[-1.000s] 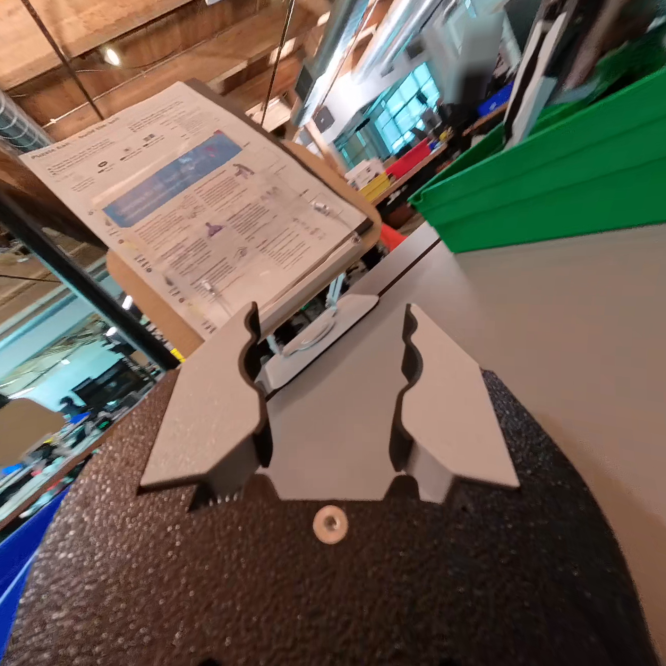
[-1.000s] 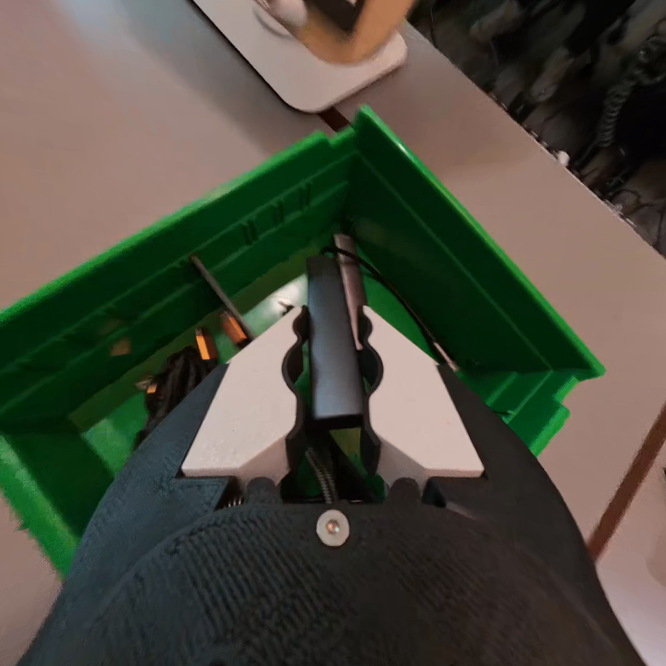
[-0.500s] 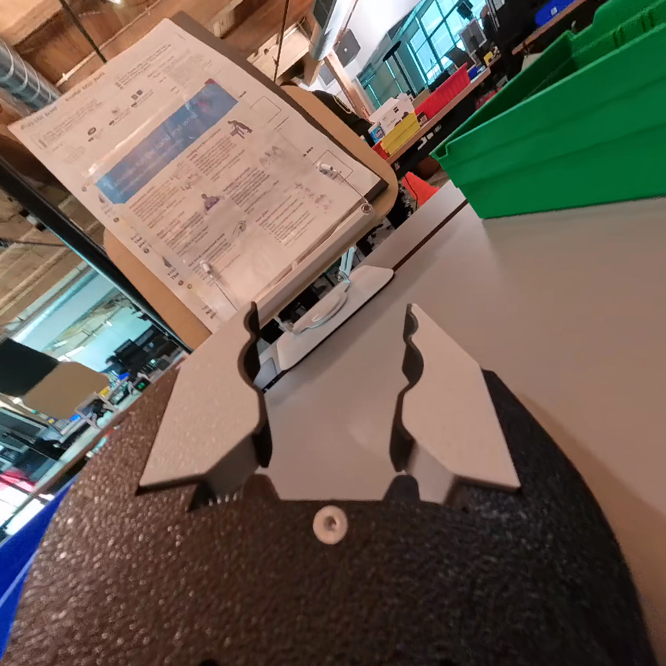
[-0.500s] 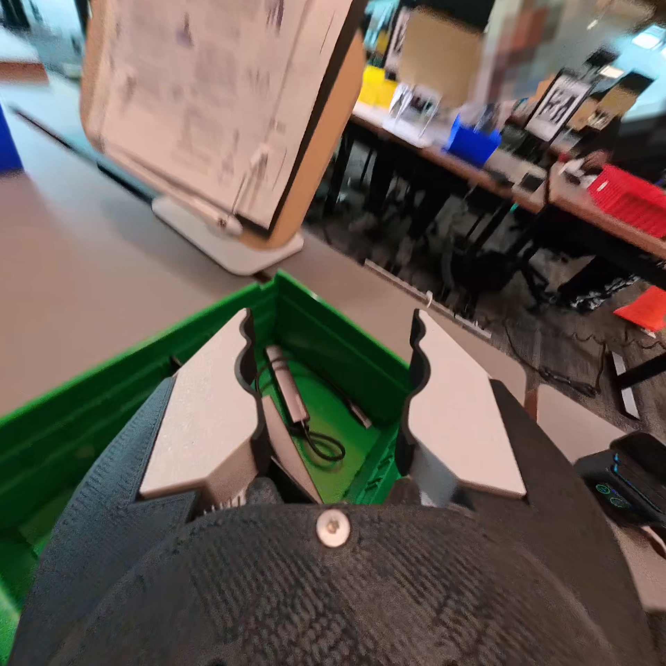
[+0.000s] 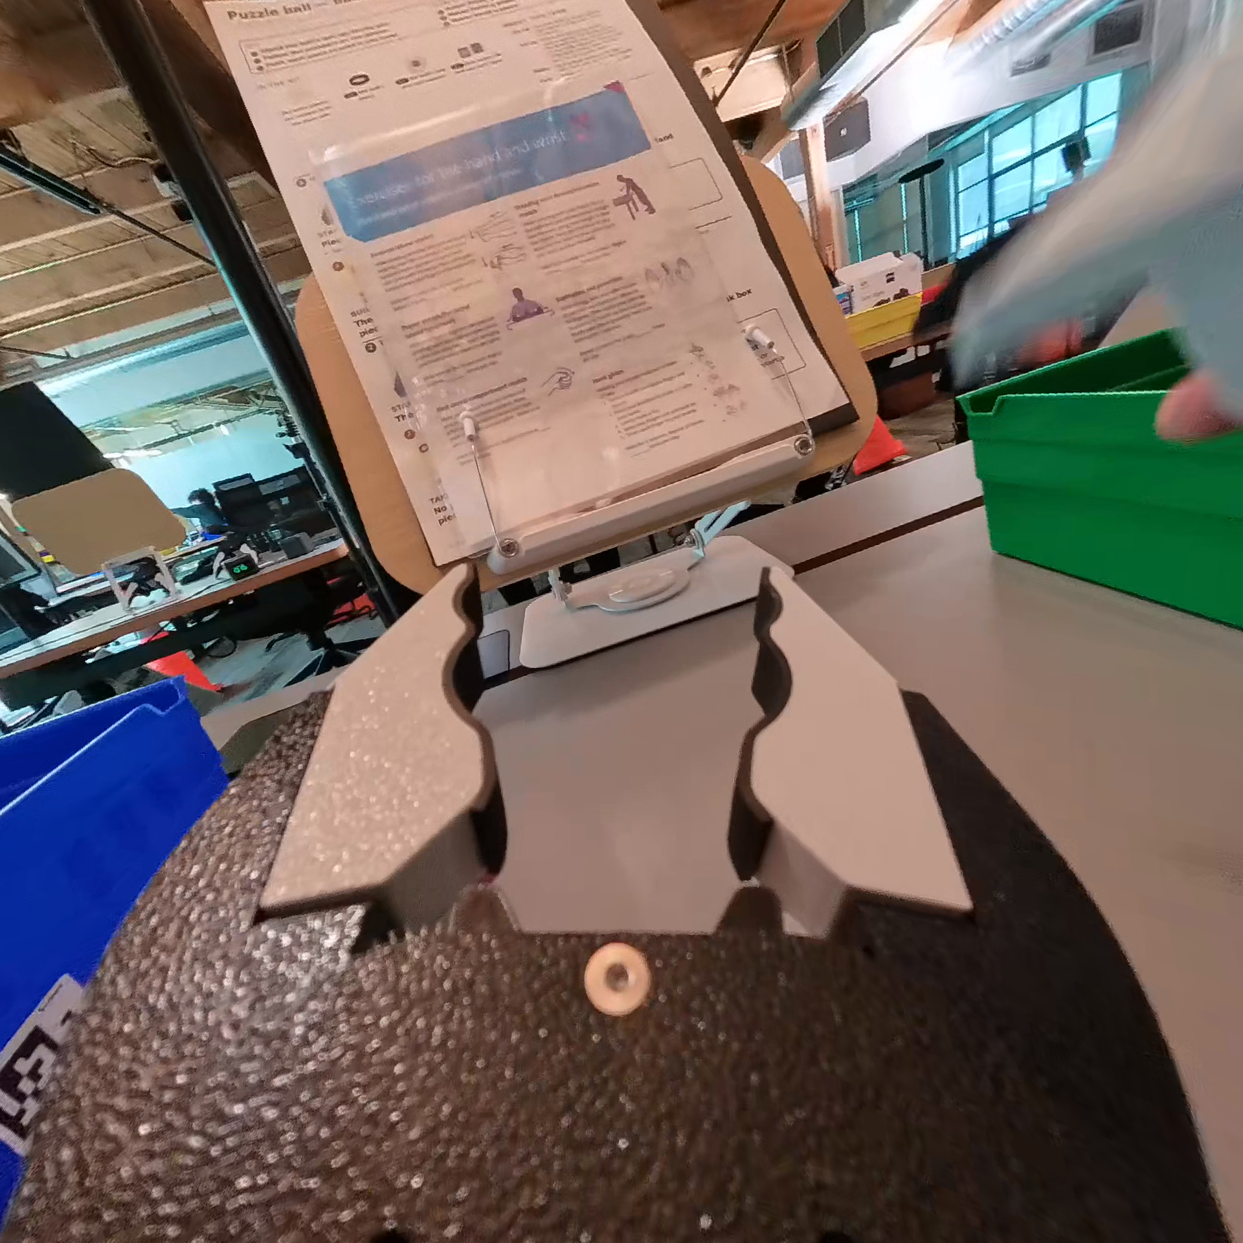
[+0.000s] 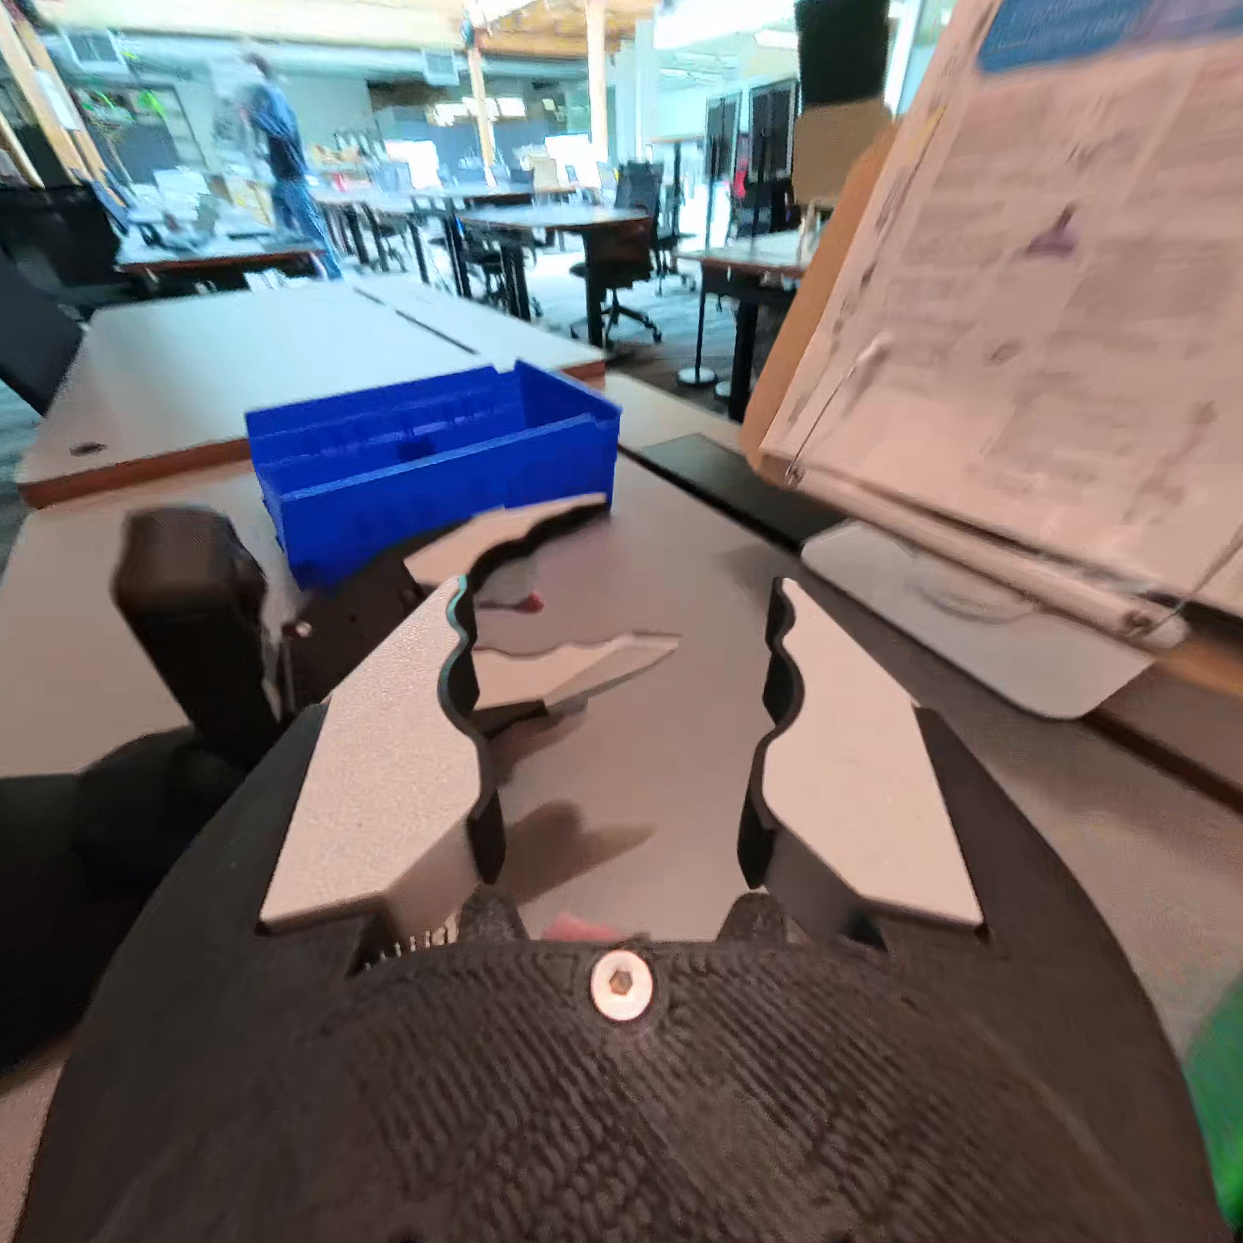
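My left gripper (image 5: 619, 578) is open and empty, low over the grey table (image 5: 1009, 740), pointing at a document stand (image 5: 538, 303) that holds a printed sheet. A green bin (image 5: 1110, 484) stands to its right and a blue bin (image 5: 87, 807) to its left. A blurred sleeve and hand (image 5: 1143, 269) reach over the green bin. My right gripper (image 6: 619, 592) is open and empty above the table. Beyond it lie the left gripper (image 6: 632, 572), also open, and the blue bin (image 6: 430, 457).
The document stand (image 6: 1009, 303) fills the right of the right wrist view, its white base (image 6: 975, 625) on the table. A green edge (image 6: 1211, 1089) shows at the bottom right. Behind are more tables, chairs and a person (image 6: 282, 155) walking. Left tips to right tips: about 10 cm.
My right gripper was shut on a slim black object in the green bin, opened and left it there, then swung left toward the blue bin. My left gripper turned to face the document stand.
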Available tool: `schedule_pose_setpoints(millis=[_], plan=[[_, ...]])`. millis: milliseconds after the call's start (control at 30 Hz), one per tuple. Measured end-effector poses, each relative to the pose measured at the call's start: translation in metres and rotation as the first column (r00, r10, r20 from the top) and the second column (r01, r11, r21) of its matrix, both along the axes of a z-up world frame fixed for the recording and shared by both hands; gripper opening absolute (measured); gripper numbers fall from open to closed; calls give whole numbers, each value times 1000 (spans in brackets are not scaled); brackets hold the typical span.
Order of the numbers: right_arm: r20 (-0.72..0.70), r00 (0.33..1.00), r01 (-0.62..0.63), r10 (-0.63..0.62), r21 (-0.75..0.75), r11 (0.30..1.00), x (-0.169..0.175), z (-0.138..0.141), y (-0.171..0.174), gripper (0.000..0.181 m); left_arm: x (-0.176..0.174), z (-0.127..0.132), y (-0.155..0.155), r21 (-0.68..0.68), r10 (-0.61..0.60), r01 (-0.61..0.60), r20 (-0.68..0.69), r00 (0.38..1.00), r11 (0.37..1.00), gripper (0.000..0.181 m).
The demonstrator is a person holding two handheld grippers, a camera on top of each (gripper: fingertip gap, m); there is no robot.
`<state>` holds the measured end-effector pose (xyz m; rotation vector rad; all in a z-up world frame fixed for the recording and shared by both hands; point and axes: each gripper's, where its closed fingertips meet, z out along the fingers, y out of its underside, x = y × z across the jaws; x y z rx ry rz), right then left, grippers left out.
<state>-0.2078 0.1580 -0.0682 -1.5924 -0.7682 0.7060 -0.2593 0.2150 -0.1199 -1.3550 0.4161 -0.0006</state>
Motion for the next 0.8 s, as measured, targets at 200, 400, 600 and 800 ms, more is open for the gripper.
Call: schedule_pose_setpoints(millis=[200, 400, 600, 800], plan=[[44, 966, 252, -255, 64, 965, -3, -63, 19, 91, -16, -12, 2, -78, 85, -95, -117, 989, 992, 80], [36, 961, 275, -275, -9, 961, -15, -86, 17, 91, -40, -41, 8, -251, 130, -224, -342, 931, 942, 91], [131, 925, 358, -356, 10, 934, 8, -99, 23, 86, -46, -44, 4, -405, 34, -71, -97, 995, 912, 93], [215, 862, 445, -459, 111, 889, 27, -101, 33, 107, -11, -36, -7, -417, -137, 165, 98, 986, 893, 110]])
